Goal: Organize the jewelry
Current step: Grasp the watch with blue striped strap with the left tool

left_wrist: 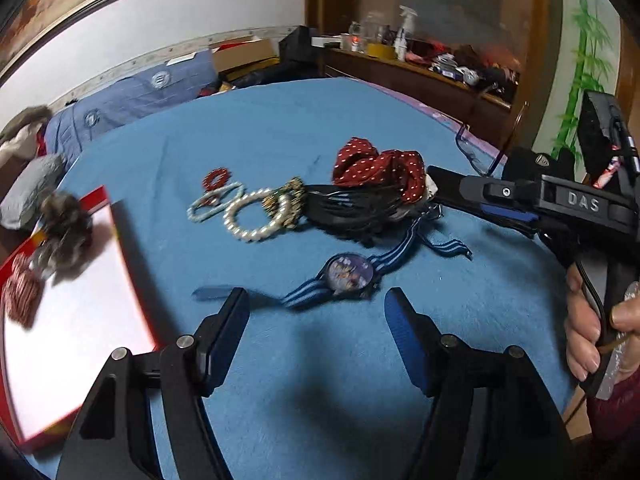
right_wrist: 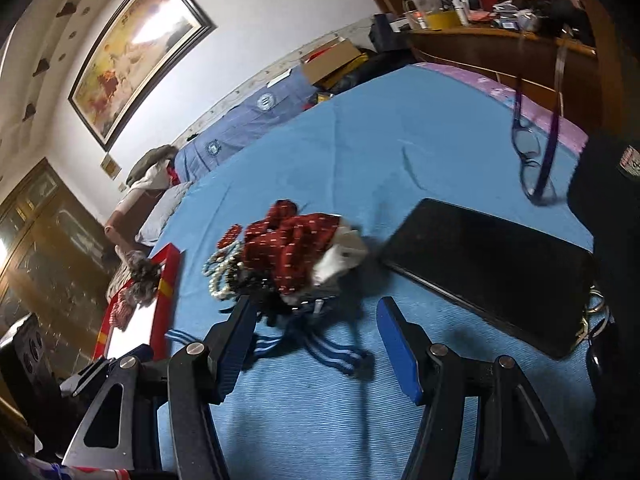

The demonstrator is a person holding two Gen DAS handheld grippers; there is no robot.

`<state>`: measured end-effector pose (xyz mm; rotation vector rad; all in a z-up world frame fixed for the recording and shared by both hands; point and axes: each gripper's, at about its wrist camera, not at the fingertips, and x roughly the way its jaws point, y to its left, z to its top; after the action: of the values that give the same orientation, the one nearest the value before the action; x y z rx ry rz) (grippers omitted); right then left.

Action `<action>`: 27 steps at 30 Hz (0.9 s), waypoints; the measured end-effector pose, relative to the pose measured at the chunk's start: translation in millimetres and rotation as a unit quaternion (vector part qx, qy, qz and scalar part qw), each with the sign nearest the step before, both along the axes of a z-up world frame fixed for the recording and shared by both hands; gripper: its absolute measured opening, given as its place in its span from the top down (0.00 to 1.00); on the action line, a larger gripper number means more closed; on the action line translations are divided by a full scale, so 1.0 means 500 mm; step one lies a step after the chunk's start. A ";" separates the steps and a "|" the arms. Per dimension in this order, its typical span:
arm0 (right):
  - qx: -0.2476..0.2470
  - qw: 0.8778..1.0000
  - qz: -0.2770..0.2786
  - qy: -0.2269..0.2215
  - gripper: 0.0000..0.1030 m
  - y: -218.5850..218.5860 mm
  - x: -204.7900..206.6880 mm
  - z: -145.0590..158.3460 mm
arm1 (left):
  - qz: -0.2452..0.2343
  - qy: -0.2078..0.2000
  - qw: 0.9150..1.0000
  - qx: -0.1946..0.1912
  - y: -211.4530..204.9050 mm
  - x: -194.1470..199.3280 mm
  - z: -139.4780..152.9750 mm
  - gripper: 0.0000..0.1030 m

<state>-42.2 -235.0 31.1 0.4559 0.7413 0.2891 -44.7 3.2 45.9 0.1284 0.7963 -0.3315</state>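
A heap of jewelry lies on a blue bedspread (left_wrist: 280,132). In the left wrist view I see a watch (left_wrist: 349,273) with a blue striped strap, a pearl bracelet (left_wrist: 256,215), a pale bead bracelet (left_wrist: 214,203), a red bead ring (left_wrist: 216,178), a red dotted scrunchie (left_wrist: 380,168) and black cords (left_wrist: 352,210). A red-rimmed white box (left_wrist: 72,312) at the left holds a furry scrunchie (left_wrist: 66,230) and a red patterned one (left_wrist: 22,298). My left gripper (left_wrist: 316,312) is open just before the watch. My right gripper (right_wrist: 316,320) is open near the heap and strap ends (right_wrist: 340,356).
A black phone (right_wrist: 492,268) lies right of the heap. Purple-framed glasses (right_wrist: 534,160) lie further back. A cluttered wooden shelf (left_wrist: 420,64) stands behind the bed. Pillows (left_wrist: 132,92) and boxes lie at the far end. A key ring (right_wrist: 596,312) sits at the right edge.
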 end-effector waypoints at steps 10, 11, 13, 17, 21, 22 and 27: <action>0.011 1.000 -0.002 -0.013 0.35 -0.024 -0.007 -0.029 | -0.050 0.045 0.997 0.041 -0.071 0.083 -0.066 0.33; 0.016 1.000 0.001 -0.013 0.35 -0.025 -0.007 -0.030 | -0.051 0.054 0.997 0.038 -0.072 0.092 -0.071 0.33; 0.022 1.000 0.003 -0.016 0.35 -0.026 -0.010 -0.030 | -0.051 0.065 0.996 0.027 -0.072 0.107 -0.077 0.33; 0.032 0.999 0.004 -0.016 0.35 -0.034 -0.009 -0.034 | -0.052 0.062 0.996 0.032 -0.082 0.114 -0.080 0.39; 0.030 0.999 0.003 -0.022 0.32 -0.035 -0.011 -0.031 | -0.044 0.065 0.997 0.026 -0.081 0.103 -0.073 0.55; 0.029 0.999 0.004 -0.021 0.32 -0.034 -0.011 -0.032 | -0.039 0.069 0.997 0.018 -0.075 0.098 -0.072 0.55; 0.023 0.999 0.007 -0.021 0.31 -0.030 -0.013 -0.031 | -0.033 0.072 0.997 0.010 -0.061 0.064 -0.070 0.55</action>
<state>-48.4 -250.0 15.5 0.4880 0.6972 0.3281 -12.7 -27.2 10.7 0.1507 0.9396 -0.3993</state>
